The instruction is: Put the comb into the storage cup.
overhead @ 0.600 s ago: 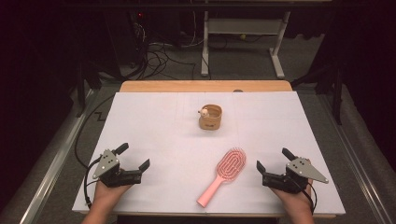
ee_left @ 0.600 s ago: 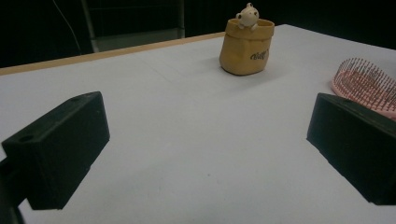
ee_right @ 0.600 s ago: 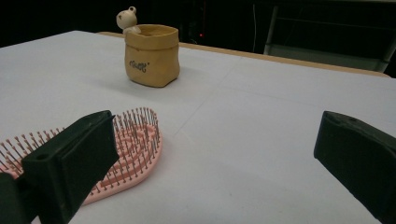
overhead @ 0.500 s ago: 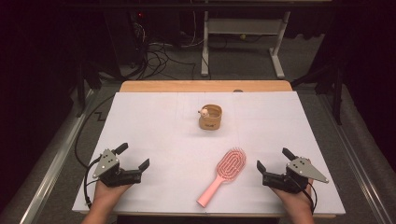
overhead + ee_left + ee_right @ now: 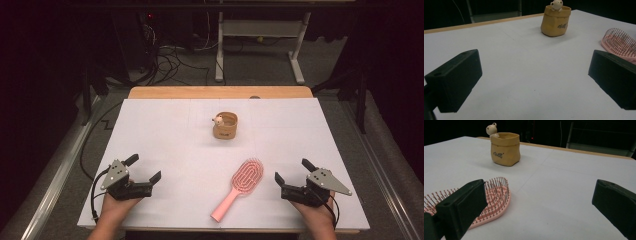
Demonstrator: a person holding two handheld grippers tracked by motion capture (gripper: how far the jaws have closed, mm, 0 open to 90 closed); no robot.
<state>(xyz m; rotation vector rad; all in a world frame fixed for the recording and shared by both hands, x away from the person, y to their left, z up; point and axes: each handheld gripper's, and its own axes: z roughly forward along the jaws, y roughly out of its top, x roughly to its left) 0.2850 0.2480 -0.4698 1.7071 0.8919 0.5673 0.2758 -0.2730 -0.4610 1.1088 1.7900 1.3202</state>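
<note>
High view: my left gripper (image 5: 146, 169) and right gripper (image 5: 291, 172) rest wide open, empty, on the white table (image 5: 165, 135). Beyond lie a dark floor, cables and a desk frame. Lettering on the tan pot (image 5: 225, 126) is unreadable. The pink hairbrush (image 5: 239, 186) lies bristles-up just beside my right gripper.

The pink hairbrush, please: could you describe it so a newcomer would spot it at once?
On the white table, look at the near edge, just left of the right gripper. The hairbrush lies flat, bristles up, the only pink thing; the tan pot stands farther back.
</note>
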